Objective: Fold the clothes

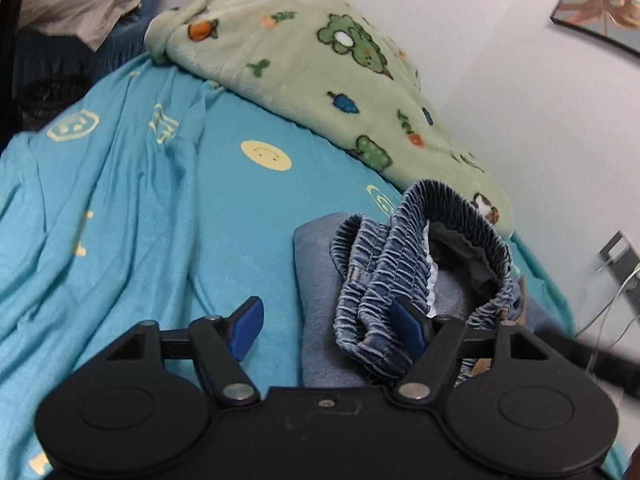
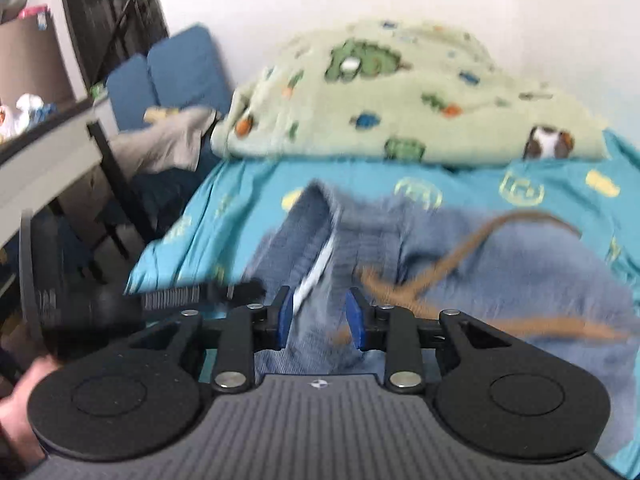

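Blue denim trousers (image 1: 400, 280) with a gathered elastic waistband (image 1: 452, 200) lie bunched on a teal bed sheet (image 1: 160, 220). My left gripper (image 1: 328, 328) is open; its right pad (image 1: 408, 326) rests against the waistband, and its left pad is over bare sheet. In the blurred right wrist view the trousers (image 2: 520, 264) spread to the right with a brown drawstring (image 2: 460, 256) across them. My right gripper (image 2: 320, 316) has its blue pads pressed on a raised fold of the denim beside a white label (image 2: 316, 276).
A pale green printed fleece blanket (image 1: 320, 60) is heaped along the white wall (image 1: 500, 60). Left of the bed stand a blue chair (image 2: 176, 68), a desk (image 2: 44, 152) and grey cloth (image 2: 168, 140). A person's hand (image 2: 20, 392) holds the other black gripper (image 2: 80, 312). Cables (image 1: 612, 300) hang by the wall.
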`<state>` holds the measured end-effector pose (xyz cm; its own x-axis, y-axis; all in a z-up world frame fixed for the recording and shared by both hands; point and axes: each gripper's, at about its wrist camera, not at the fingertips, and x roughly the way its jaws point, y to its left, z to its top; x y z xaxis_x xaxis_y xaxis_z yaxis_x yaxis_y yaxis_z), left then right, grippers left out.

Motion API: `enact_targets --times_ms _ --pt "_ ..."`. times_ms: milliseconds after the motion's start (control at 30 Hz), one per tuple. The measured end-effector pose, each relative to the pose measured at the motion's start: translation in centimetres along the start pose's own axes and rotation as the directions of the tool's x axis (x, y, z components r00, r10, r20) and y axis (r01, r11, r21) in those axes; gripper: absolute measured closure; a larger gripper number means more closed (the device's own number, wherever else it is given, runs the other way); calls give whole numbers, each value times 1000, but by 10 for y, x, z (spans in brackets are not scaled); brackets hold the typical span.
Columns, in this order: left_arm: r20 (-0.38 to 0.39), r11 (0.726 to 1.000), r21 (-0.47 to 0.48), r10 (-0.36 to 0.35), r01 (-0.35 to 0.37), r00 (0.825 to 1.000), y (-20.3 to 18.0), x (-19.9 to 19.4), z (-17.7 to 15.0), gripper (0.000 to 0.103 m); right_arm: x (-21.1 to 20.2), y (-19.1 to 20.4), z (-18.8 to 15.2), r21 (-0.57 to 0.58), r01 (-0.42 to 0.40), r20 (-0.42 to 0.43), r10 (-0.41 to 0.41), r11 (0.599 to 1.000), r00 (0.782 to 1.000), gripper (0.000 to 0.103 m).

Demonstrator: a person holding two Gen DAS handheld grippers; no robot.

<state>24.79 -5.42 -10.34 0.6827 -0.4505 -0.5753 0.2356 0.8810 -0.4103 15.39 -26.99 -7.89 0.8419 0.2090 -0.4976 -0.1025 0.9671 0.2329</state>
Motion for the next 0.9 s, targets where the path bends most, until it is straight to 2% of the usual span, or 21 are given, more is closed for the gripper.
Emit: enact_targets --times_ms 167,267,367,400,433,467,500,600,733,900 --pt "8 1000 -7 -5 5 1000 1 1 -2 35 32 -3 30 -52 48 -25 -49 997 998 56" --pt "8 1000 -12 -11 12 1000 2 1 -1 35 52 2 42 -112 93 -42 -98 989 994 56" --pt "13 1000 -2 -12 12 1000 -1 0 -1 35 74 8 46 -176 129 -72 -143 976 987 64" --pt "19 1000 10 -9 9 1000 -2 -2 -1 35 78 9 47 -173 127 -81 -142 977 987 69" --pt "25 1000 23 -6 5 1000 -4 -3 -1 35 81 10 49 -177 125 -85 -142 976 986 81" --pt "29 999 33 -4 3 1000 -6 -3 -1 35 84 12 50 -186 128 -86 -146 974 986 88" --pt "30 999 40 -2 1 1000 -7 -4 0 36 85 16 52 -202 133 -82 -152 970 985 91" --pt "24 999 36 -8 7 1000 -8 -4 0 36 86 25 55 -250 127 -60 -146 960 988 94" --pt "10 999 32 -11 10 1000 -8 -4 1 36 89 24 62 -217 84 -31 -93 973 995 94" --pt "-1 999 36 -19 19 1000 -8 -2 0 36 126 13 35 -170 39 -111 -58 985 992 92"
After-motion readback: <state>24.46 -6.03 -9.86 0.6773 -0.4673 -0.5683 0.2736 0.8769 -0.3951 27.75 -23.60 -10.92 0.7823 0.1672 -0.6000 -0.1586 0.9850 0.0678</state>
